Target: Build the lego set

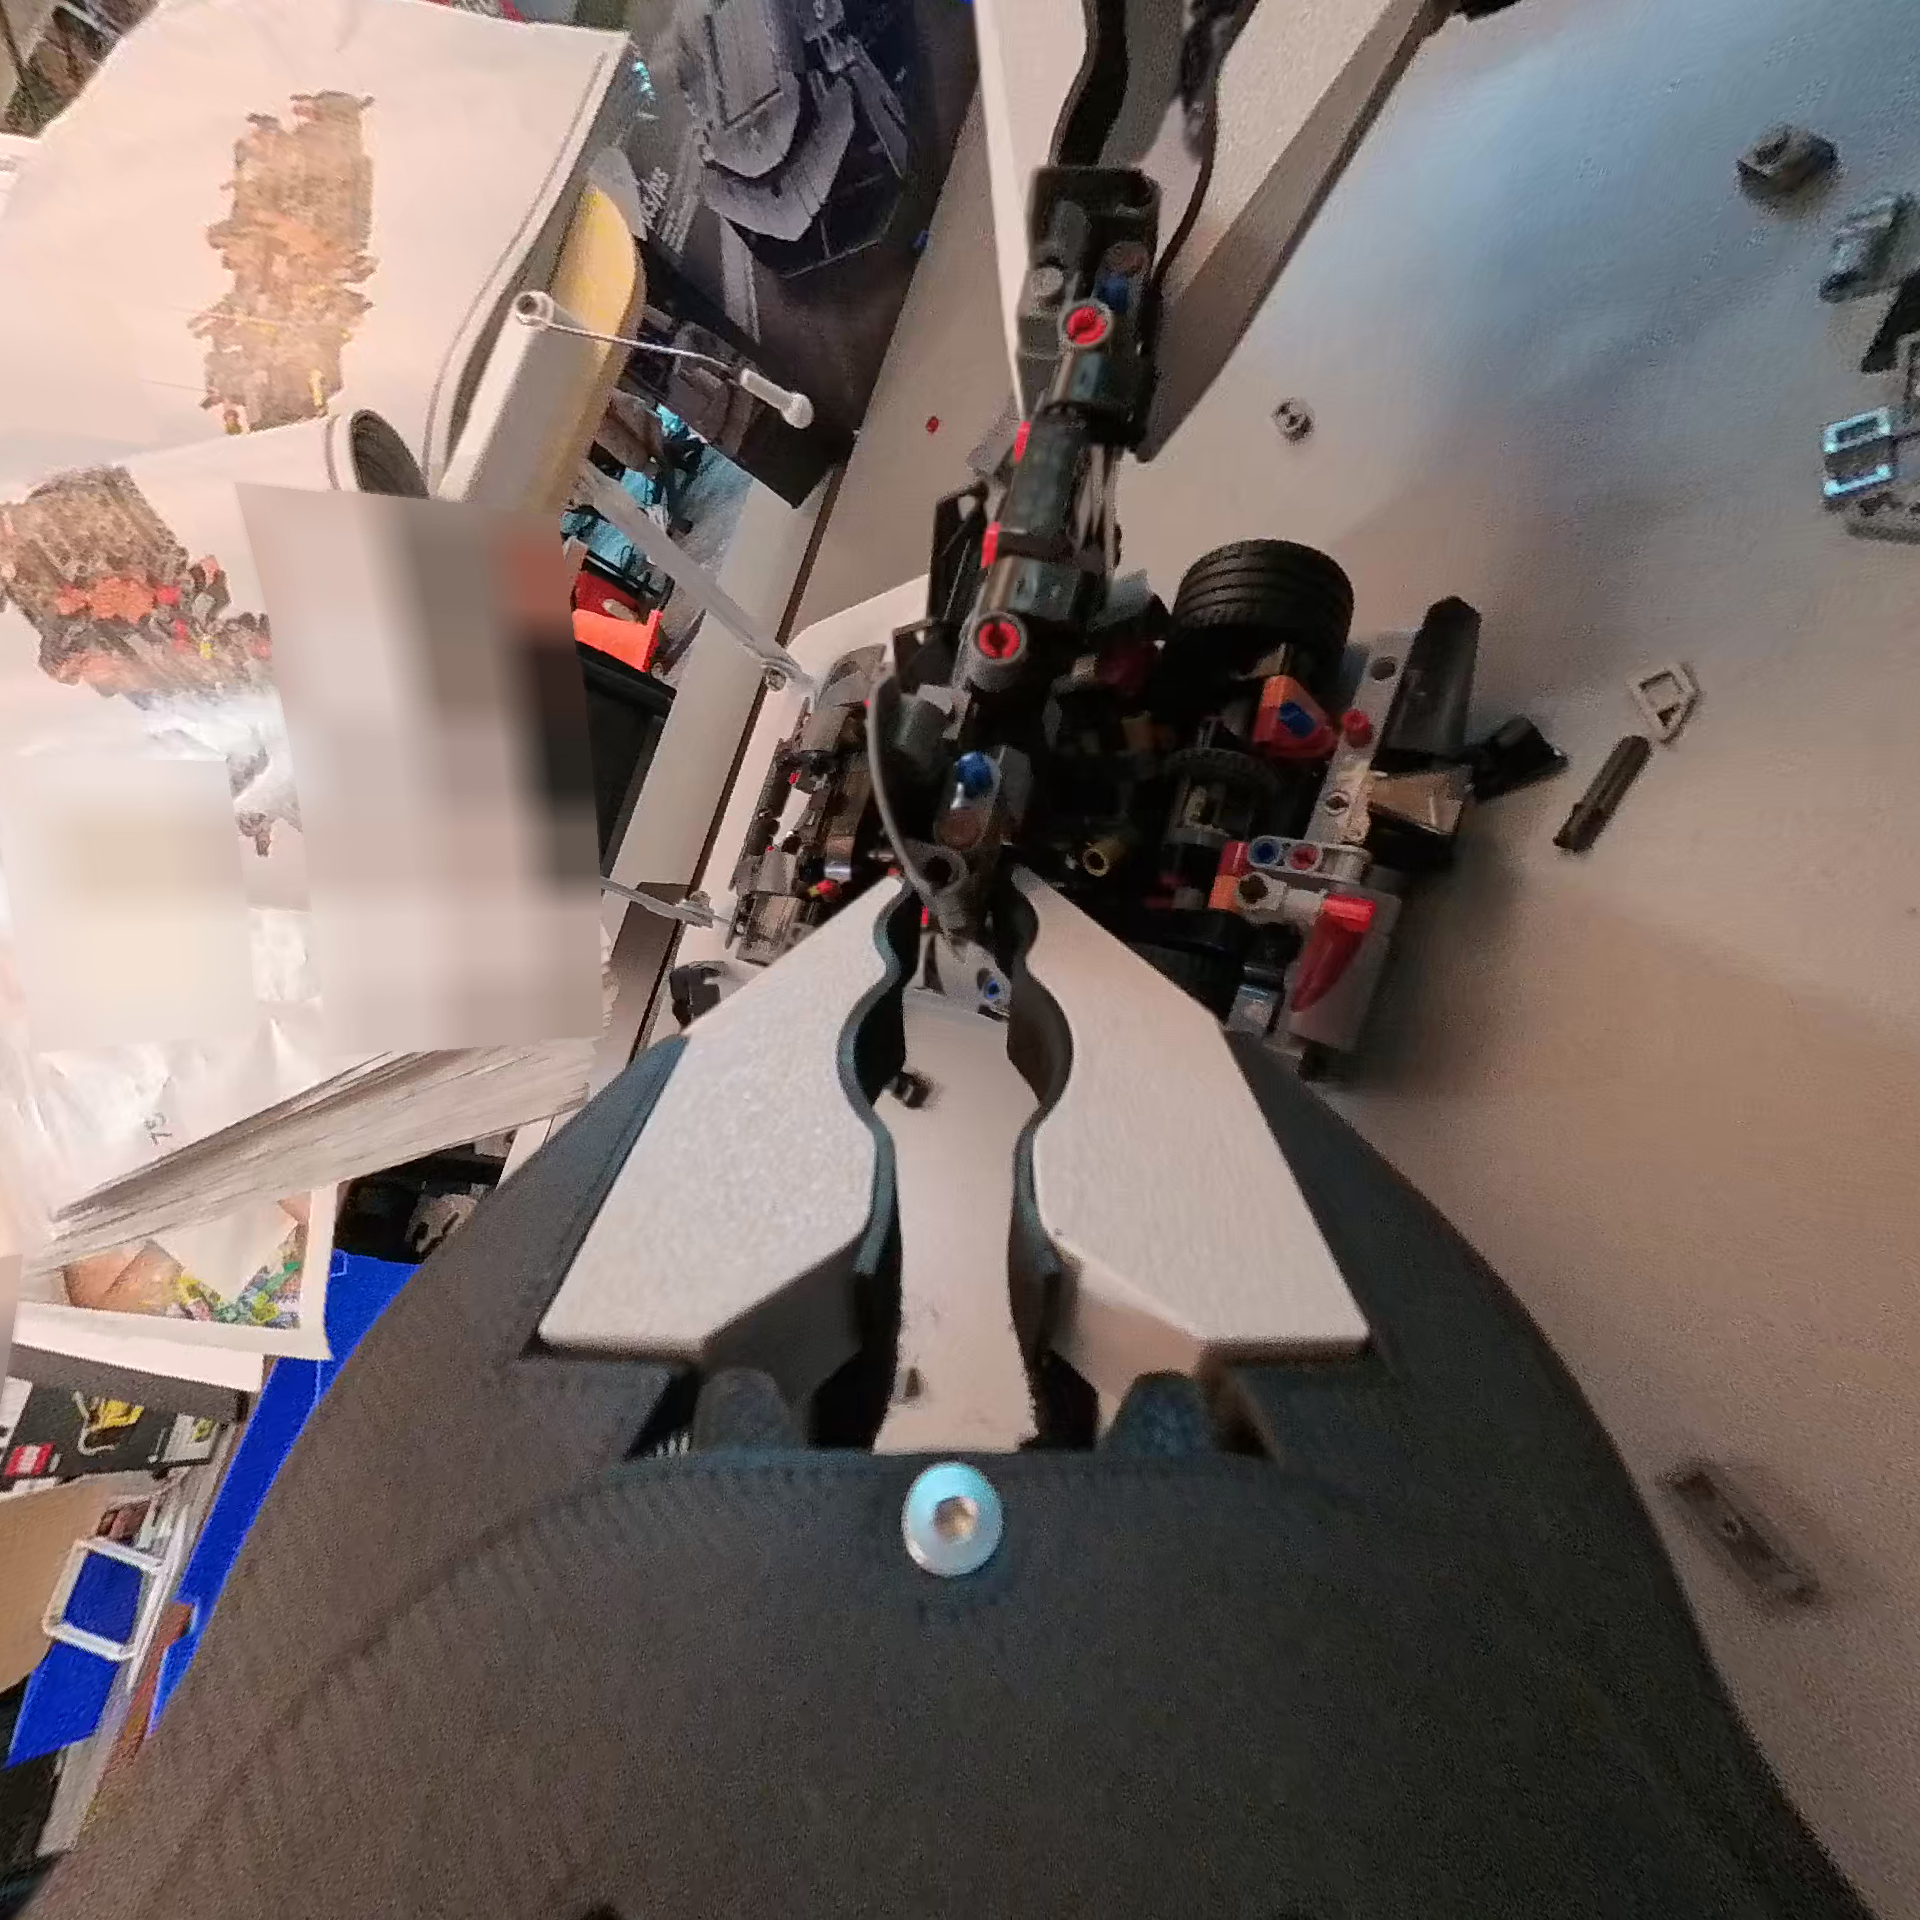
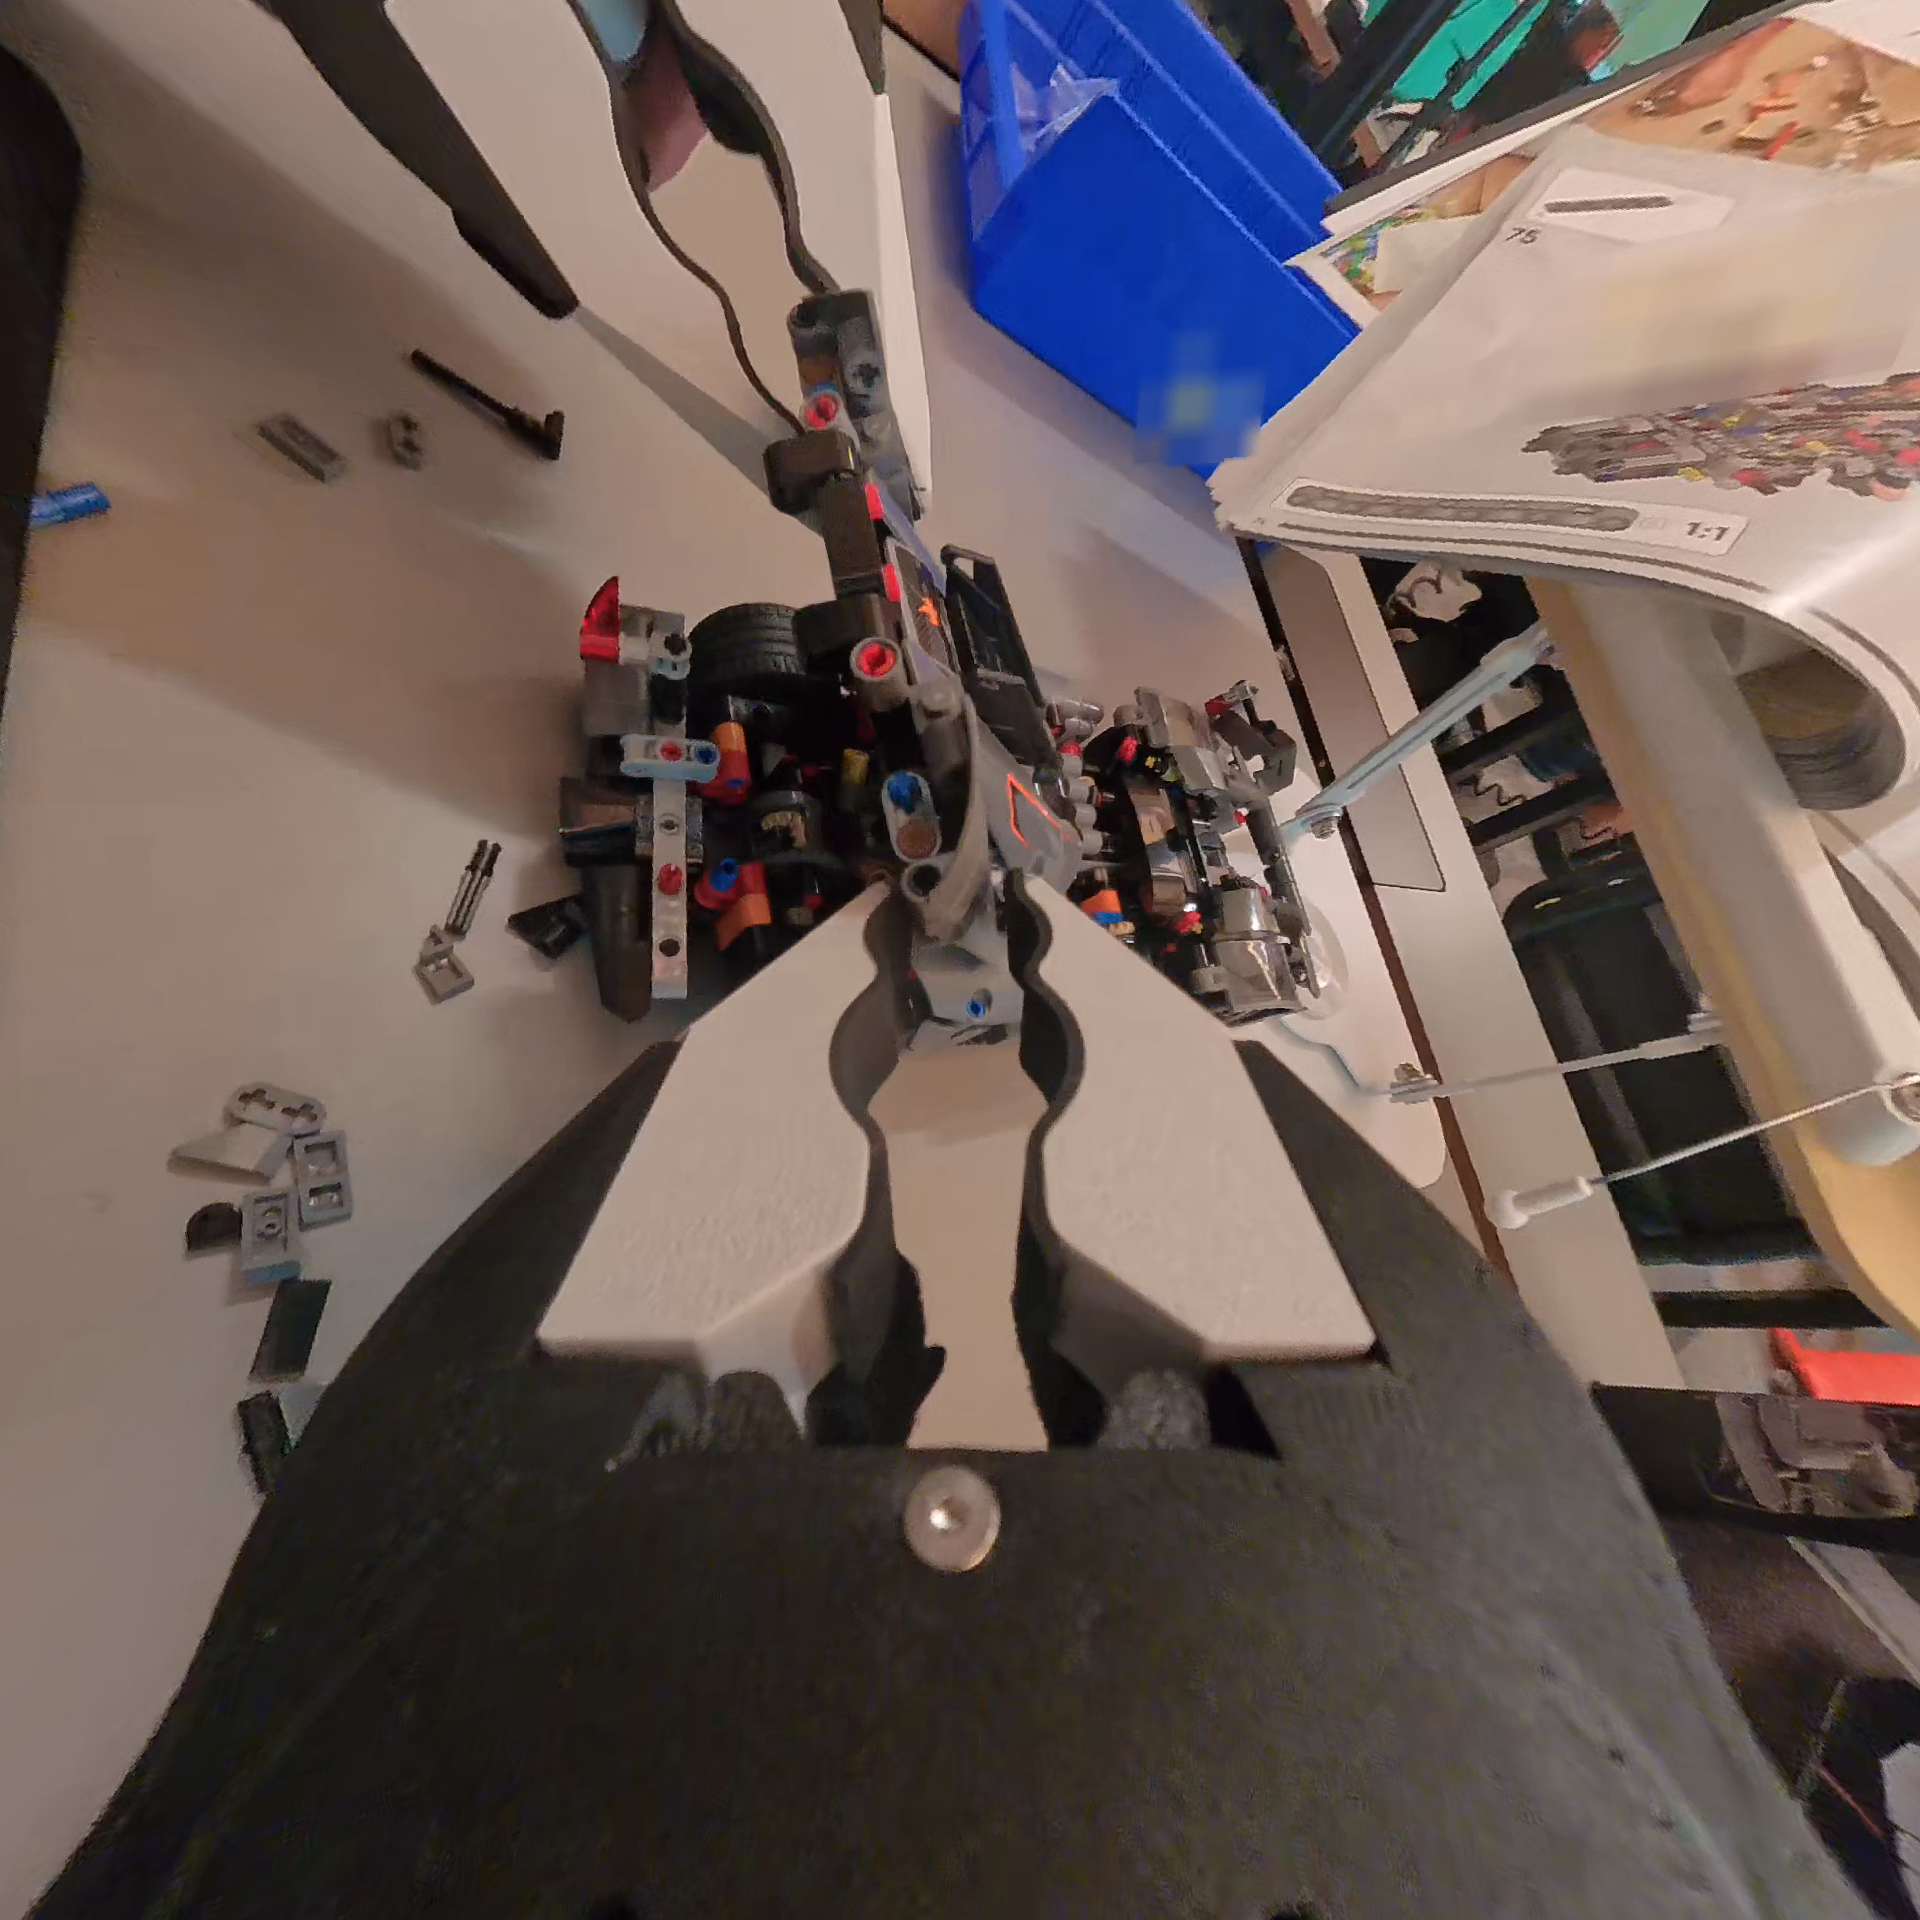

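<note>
Both ends gripped: left tool (image 1: 956,894) and right tool (image 2: 951,904) each clamped on long lego assembly (image 1: 1049,540).

In the left wrist view the near end of the long lego beam assembly (image 1: 1049,582) disappears between the fingertips (image 1: 831,935) of the left hand-held gripper (image 1: 951,904) — where the pads meet it cannot be seen. The vehicle chassis (image 1: 1247,790) behind is partly covered by that beam. Loose pieces (image 1: 1870,457) are cut off at the right edge. In the right wrist view the instruction booklet (image 2: 1558,395) runs off-frame — its smudged patches stay unreadable.
</note>
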A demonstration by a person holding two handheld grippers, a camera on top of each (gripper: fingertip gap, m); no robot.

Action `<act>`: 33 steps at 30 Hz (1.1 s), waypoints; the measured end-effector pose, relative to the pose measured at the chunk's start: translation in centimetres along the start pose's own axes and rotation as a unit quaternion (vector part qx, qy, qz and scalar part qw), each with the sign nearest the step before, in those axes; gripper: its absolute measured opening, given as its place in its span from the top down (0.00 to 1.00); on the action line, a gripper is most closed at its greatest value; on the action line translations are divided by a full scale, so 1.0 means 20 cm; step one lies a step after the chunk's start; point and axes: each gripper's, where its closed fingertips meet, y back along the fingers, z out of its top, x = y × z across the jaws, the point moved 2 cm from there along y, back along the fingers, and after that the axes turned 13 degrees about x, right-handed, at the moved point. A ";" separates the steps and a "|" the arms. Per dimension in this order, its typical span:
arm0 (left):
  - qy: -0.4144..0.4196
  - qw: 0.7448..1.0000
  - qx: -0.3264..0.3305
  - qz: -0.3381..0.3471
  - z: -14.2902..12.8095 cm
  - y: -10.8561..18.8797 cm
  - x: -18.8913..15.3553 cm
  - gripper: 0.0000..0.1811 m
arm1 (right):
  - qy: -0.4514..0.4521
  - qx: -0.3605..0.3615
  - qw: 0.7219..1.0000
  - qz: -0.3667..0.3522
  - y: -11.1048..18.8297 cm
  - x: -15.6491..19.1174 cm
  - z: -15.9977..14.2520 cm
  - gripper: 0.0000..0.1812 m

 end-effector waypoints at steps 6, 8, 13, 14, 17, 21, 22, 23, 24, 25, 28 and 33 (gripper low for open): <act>0.040 0.999 -0.012 0.006 0.02 -0.01 0.05 0.94 | -0.042 -0.018 0.999 -0.005 0.01 -0.04 0.02 0.93; 0.051 0.999 -0.015 0.008 0.02 -0.01 0.06 0.94 | -0.057 -0.022 0.998 -0.006 0.01 -0.06 0.02 0.94; 0.085 0.996 -0.022 0.000 0.04 -0.02 0.09 0.94 | -0.096 -0.032 0.995 -0.011 0.01 -0.12 0.03 0.94; 0.090 0.996 -0.021 -0.002 0.04 -0.02 0.10 0.94 | -0.100 -0.034 0.994 -0.010 0.01 -0.12 0.03 0.93; 0.100 0.995 -0.025 -0.007 0.05 -0.02 0.11 0.94 | -0.106 -0.043 0.993 -0.007 0.01 -0.13 0.03 0.93; 0.105 0.994 -0.027 -0.020 0.04 -0.02 0.10 0.94 | -0.087 -0.052 0.995 0.001 0.00 -0.10 0.03 0.90; 0.107 0.994 -0.028 -0.024 0.03 -0.02 0.10 0.94 | -0.081 -0.053 0.995 0.001 0.00 -0.10 0.03 0.89; 0.106 0.993 -0.030 -0.028 0.03 -0.02 0.09 0.93 | -0.074 -0.054 0.996 0.001 0.00 -0.09 0.03 0.89; 0.100 0.994 -0.034 -0.034 0.03 -0.02 0.08 0.92 | -0.069 -0.055 0.996 0.003 0.00 -0.08 0.03 0.88; 0.094 0.994 -0.035 -0.039 0.02 -0.02 0.07 0.91 | -0.067 -0.055 0.996 0.007 0.01 -0.08 0.03 0.87; 0.081 0.995 -0.032 -0.050 0.01 -0.02 0.04 0.89 | -0.065 -0.048 0.996 0.022 0.00 -0.06 0.00 0.87; 0.073 0.995 -0.017 -0.062 -0.02 -0.04 0.01 0.87 | -0.055 -0.035 0.997 0.037 -0.03 -0.03 -0.03 0.87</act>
